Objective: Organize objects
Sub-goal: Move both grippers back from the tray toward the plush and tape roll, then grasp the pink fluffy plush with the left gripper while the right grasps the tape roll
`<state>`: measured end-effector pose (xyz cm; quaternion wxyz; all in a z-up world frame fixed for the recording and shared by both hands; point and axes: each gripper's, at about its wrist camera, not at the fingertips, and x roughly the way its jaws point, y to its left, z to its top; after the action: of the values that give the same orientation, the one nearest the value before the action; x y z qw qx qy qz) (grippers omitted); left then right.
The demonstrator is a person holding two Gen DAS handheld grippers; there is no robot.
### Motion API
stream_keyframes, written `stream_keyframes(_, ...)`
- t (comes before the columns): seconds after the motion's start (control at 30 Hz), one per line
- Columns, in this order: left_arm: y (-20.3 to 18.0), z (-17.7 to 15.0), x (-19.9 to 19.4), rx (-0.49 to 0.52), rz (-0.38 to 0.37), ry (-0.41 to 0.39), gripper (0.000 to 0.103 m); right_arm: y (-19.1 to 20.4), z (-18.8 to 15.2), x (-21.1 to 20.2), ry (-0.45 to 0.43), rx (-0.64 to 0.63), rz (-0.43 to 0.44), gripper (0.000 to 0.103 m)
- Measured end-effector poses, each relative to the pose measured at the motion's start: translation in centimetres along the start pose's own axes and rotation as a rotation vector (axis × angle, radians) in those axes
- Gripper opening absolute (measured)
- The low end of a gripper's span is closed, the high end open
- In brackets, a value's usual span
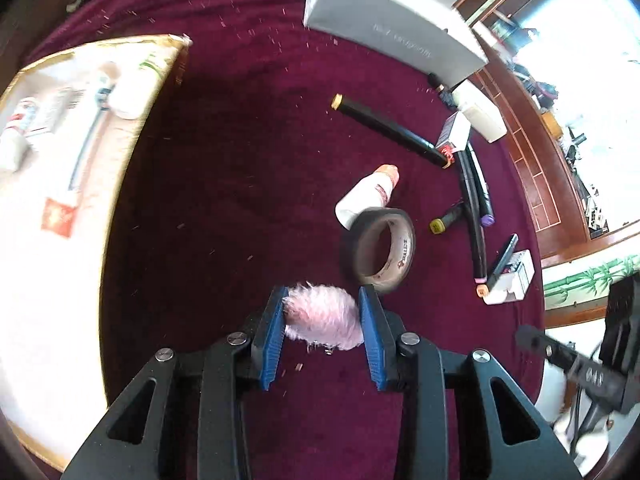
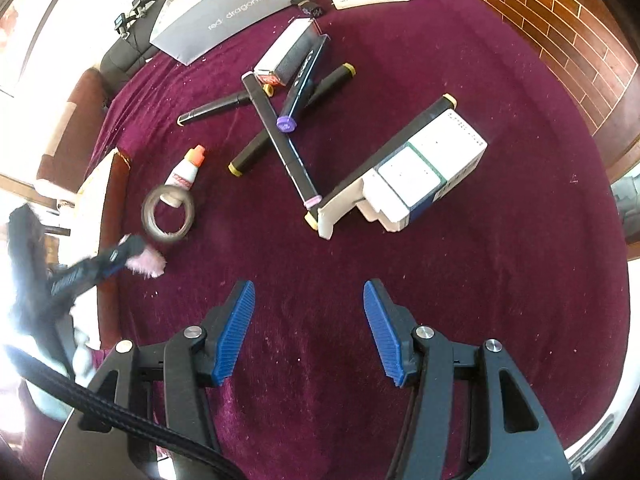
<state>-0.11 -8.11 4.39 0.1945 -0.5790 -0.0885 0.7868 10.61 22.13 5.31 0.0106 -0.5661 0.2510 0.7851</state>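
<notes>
A pink fluffy pompom (image 1: 322, 318) sits between the blue pads of my left gripper (image 1: 323, 291), which is shut on it just above the maroon cloth. In the right wrist view the same pompom (image 2: 146, 264) shows at the left, with the left gripper (image 2: 128, 250) blurred over it. A roll of black tape (image 1: 378, 250) stands right beside it, and a small white glue bottle (image 1: 368, 196) with an orange cap lies behind the tape. My right gripper (image 2: 309, 283) hangs open over bare cloth with nothing between its fingers.
A gold-rimmed tray (image 1: 132, 128) with a white inside holds several small items at the left. Several black markers (image 2: 280, 140) lie crossed mid-cloth beside a white carton (image 2: 424, 176) and a small box (image 2: 280, 56). A grey shoebox (image 2: 224, 12) lies at the far edge.
</notes>
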Motion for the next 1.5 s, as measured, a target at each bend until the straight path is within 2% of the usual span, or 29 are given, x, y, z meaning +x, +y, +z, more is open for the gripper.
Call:
stream_keyframes(0.2,-0.6,-1.0,0.0,0.043,0.087,-0.056,0.035,1.6,0.4,1.0,0.023,-0.038,0.007,0.056)
stream_keyframes(0.33,0.4,-2.1,-1.0,-0.022,0.047,-0.066,0.035,4.2,0.5,2.2,0.05,-0.116,0.004,0.056)
stream_keyframes(0.53,1.1,-4.5,-3.1,-0.025,0.086,-0.075,0.038,9.3,2.2,5.0,0.052,-0.253,-0.022,0.056)
stream_keyframes(0.63,1.5,-5.4,-4.0,-0.04,0.092,-0.077,0.042,11.8,3.8,6.7,0.05,-0.287,-0.027,0.056)
stream_keyframes(0.87,2.2,-7.0,-5.5,-0.033,0.115,-0.1,0.042,15.3,6.1,10.8,0.051,-0.35,-0.107,0.056)
stream_keyframes(0.93,2.6,-7.2,-5.6,-0.042,0.111,-0.102,0.042,16.2,6.2,12.1,0.052,-0.374,-0.161,0.049)
stream_keyframes(1.0,2.9,-7.4,-5.7,-0.044,0.114,-0.102,0.042,17.0,6.0,12.4,0.027,-0.414,-0.213,0.022)
stream_keyframes(1.03,2.9,-7.4,-5.6,-0.042,0.114,-0.101,0.042,17.3,5.9,12.4,0.024,-0.432,-0.24,0.019)
stream_keyframes(1.1,2.7,-7.3,-5.5,-0.031,0.116,-0.103,0.042,16.9,5.8,12.2,0.043,-0.432,-0.232,0.01)
stream_keyframes(1.2,2.1,-7.1,-5.0,0.005,0.123,-0.106,0.042,15.5,5.4,11.5,0.073,-0.41,-0.225,0.009)
stream_keyframes(1.5,-2.4,-4.7,-1.2,0.242,0.195,-0.131,0.042,9.3,1.0,7.8,0.144,-0.323,-0.197,0.01)
